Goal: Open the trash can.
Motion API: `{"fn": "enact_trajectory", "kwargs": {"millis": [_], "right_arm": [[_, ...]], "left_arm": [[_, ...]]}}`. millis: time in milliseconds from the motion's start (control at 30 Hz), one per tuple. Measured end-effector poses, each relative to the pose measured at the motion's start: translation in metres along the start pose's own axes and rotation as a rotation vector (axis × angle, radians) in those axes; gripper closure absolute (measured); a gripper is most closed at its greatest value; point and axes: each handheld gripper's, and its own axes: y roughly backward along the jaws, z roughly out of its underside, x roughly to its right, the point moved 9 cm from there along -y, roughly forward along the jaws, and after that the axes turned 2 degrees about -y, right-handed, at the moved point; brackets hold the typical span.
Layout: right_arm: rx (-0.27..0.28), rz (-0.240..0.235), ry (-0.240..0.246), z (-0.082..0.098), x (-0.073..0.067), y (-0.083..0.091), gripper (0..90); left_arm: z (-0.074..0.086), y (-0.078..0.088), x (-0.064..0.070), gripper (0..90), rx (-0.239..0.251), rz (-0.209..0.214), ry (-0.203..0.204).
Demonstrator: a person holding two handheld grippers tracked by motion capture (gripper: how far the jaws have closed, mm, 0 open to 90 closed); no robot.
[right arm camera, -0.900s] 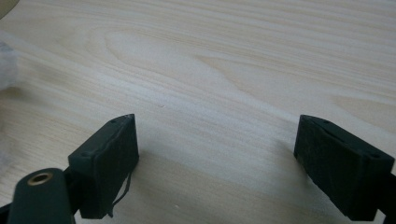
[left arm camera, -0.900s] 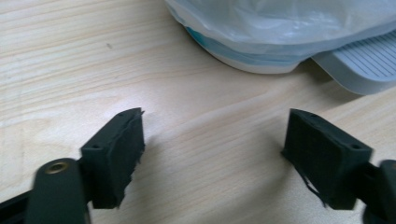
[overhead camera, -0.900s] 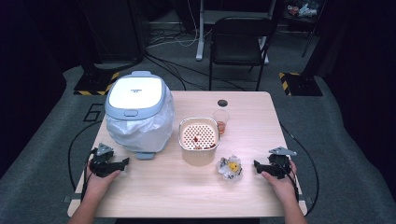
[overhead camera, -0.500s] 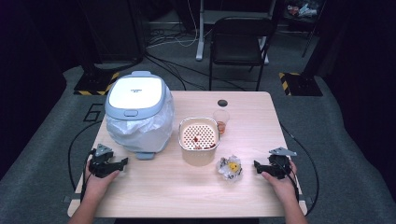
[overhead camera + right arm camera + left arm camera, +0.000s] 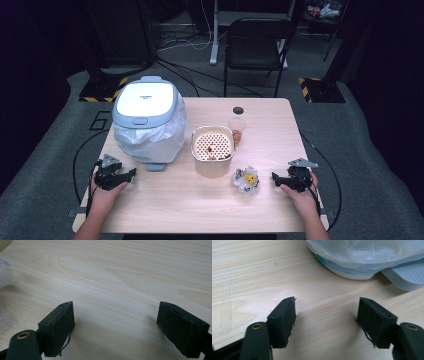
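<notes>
My left gripper (image 5: 129, 176) rests on the wooden table (image 5: 165, 210) near its left edge, held by a hand, jaws open and pointing right. In the left gripper view the gripper (image 5: 325, 315) has bare wood between its jaws, with the bag-lined bin (image 5: 367, 257) just ahead. My right gripper (image 5: 275, 179) lies near the right edge, open, pointing left at a crumpled clear wrapper (image 5: 246, 179) with something yellow inside. In the right gripper view the gripper (image 5: 116, 322) holds nothing, and the wrapper (image 5: 3, 272) shows at the left edge.
A white-lidded bin (image 5: 146, 117) lined with a clear bag stands at the back left, its grey foot plate (image 5: 407, 275) sticking out. A beige perforated basket (image 5: 213, 150) with red bits sits mid-table, a clear cup (image 5: 237, 127) behind it. A black chair (image 5: 257, 45) stands beyond the table.
</notes>
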Motion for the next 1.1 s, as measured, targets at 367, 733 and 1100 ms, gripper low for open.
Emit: {"fn": "enact_trajectory", "kwargs": {"millis": [367,733,1100], "right_arm": [[0.004,-0.006,-0.007,0.000,0.000,0.001,14.3],[0.000,0.002,-0.007,0.001,-0.001,0.002,14.3],[0.001,0.001,-0.003,0.001,0.000,0.001,14.3]], "left_arm": [[-0.007,0.017,0.004,52.8,-0.001,0.025,0.046],[-0.024,0.049,0.015,71.9,0.072,0.099,0.128],[-0.033,0.045,0.038,64.4,0.087,0.124,0.124]]}}
